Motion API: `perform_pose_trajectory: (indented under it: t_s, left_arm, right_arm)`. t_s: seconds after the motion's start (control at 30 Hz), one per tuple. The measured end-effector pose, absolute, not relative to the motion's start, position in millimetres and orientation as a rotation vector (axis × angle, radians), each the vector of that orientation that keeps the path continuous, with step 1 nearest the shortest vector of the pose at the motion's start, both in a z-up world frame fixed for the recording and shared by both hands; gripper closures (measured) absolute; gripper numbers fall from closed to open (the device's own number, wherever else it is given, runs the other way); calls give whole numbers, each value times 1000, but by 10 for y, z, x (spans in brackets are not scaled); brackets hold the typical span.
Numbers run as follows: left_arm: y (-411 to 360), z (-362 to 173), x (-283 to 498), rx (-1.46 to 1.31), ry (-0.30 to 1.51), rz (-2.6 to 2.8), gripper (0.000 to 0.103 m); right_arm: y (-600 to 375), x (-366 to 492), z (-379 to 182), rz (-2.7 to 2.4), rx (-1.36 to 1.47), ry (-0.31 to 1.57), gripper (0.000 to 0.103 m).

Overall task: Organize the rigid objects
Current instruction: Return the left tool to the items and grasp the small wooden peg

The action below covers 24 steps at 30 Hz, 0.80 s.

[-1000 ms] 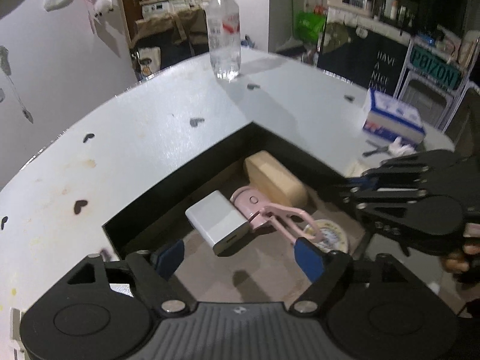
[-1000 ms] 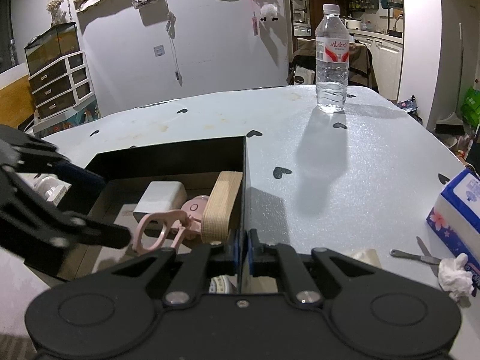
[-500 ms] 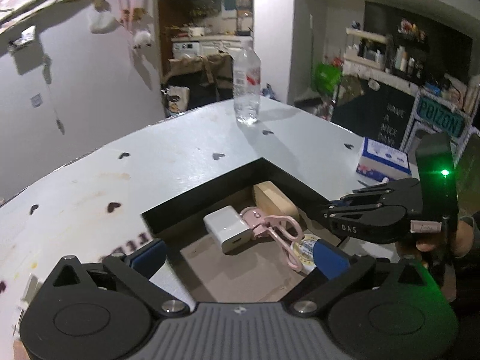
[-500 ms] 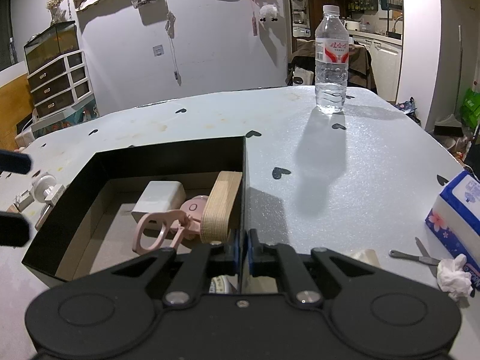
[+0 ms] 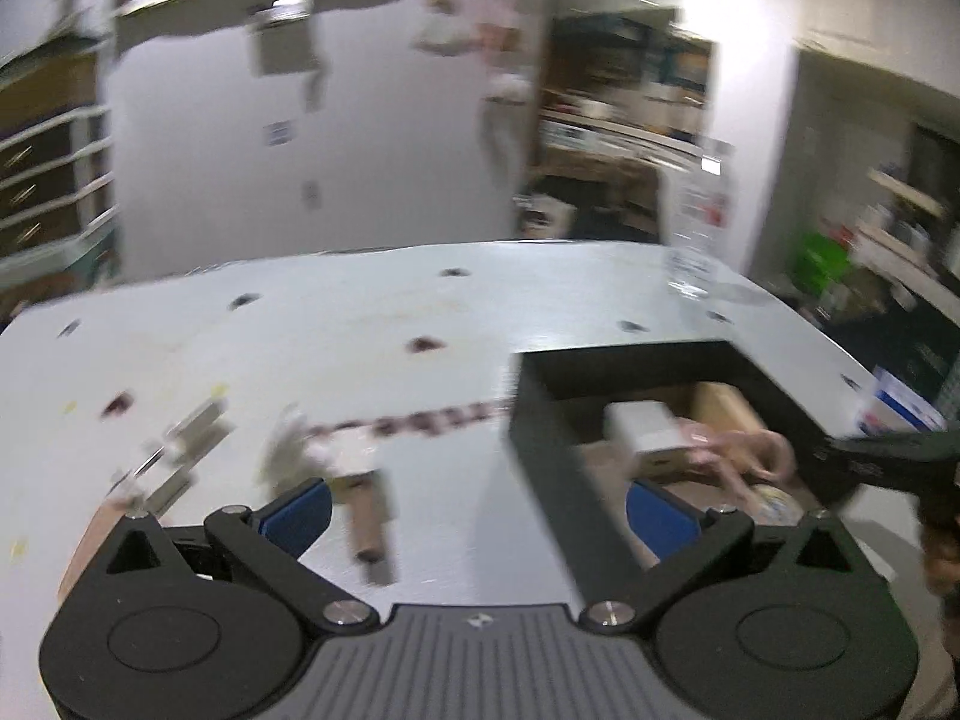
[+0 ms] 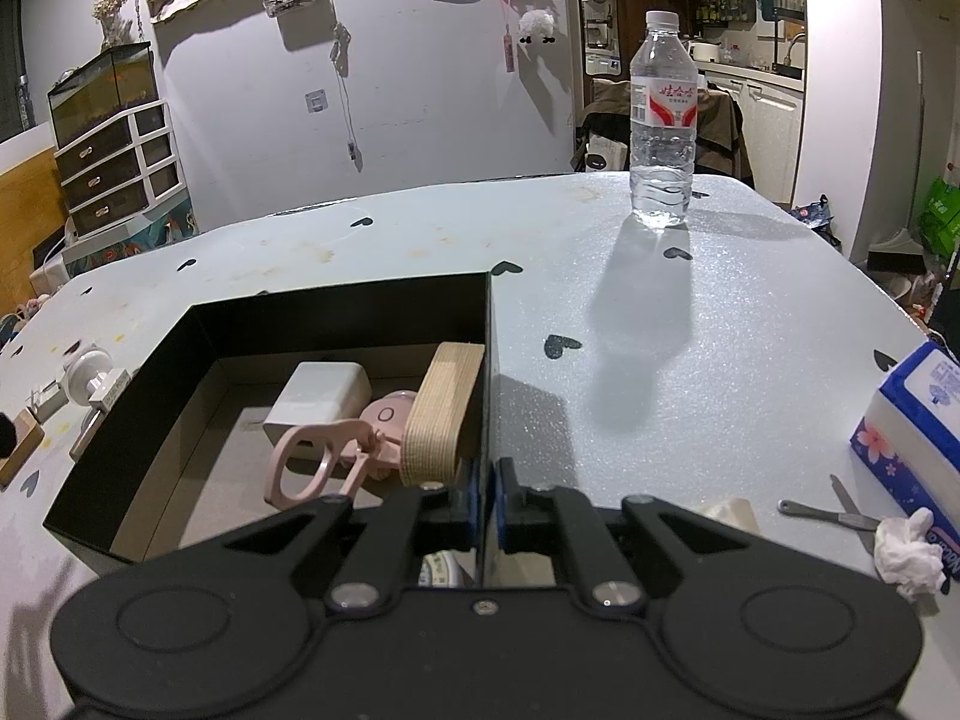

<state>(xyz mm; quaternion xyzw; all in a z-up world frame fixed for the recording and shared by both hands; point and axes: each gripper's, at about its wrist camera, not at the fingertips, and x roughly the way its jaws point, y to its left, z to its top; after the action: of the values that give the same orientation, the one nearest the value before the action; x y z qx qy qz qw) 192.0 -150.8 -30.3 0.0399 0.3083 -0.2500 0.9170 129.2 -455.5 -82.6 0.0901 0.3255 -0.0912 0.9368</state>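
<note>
Black box (image 6: 336, 318) wall pinched in right gripper (image 6: 487, 501) jaws at 6 o'clock; left gripper (image 5: 477, 507) jaws wide, just opened, empty over desk (image 5: 360, 312).

Left tongs (image 5: 477, 510) opened wider during the last second, now spread to the full, nothing between the blue pads (image 5: 298, 510). Swung away from above the black box (image 5: 543, 456) toward the open counter (image 5: 360, 324) on its left side; before, pointed straight into the box at the white charger (image 5: 651, 435) and the pink tool (image 5: 741, 456). Now above blurred small items (image 5: 366, 516) lying on the counter. No more seen at the left edge of the right wrist view, where present one second ago. Box contents unmoved.
</note>
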Motion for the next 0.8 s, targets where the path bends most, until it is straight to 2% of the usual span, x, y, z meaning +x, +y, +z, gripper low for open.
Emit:
perform_pose_trajectory:
  t_s: [0.13,0.2,0.27,0.5,0.57,0.63,0.8]
  left_arm:
    - [-1313,-399,2002,7,629,-419,1]
    - [-1268,-432,2051,-23,638,-394,7]
    - [-1282,-475,2111,-33,658,-382,21]
    - [-1455,-630,2341,-23,687,-370,46]
    - [-1527,-697,2433,-3,715,-336,61]
    - [-1572,-765,2524,0,739,-320,65]
    - [-1624,-885,2679,18,741,-272,66]
  right_arm:
    - [-4555,1291,-827,-187,185,665,97]
    - [-4555,1291,-827,-187,185,665,97]
    - [-4555,1290,-825,-188,184,666,97]
    - [-4544,1301,-829,-191,181,672,97]
    - [-4539,1306,-830,-192,179,673,97]
    - [-4538,1311,-833,-192,178,674,97]
    - [-4540,1321,-841,-191,177,677,97]
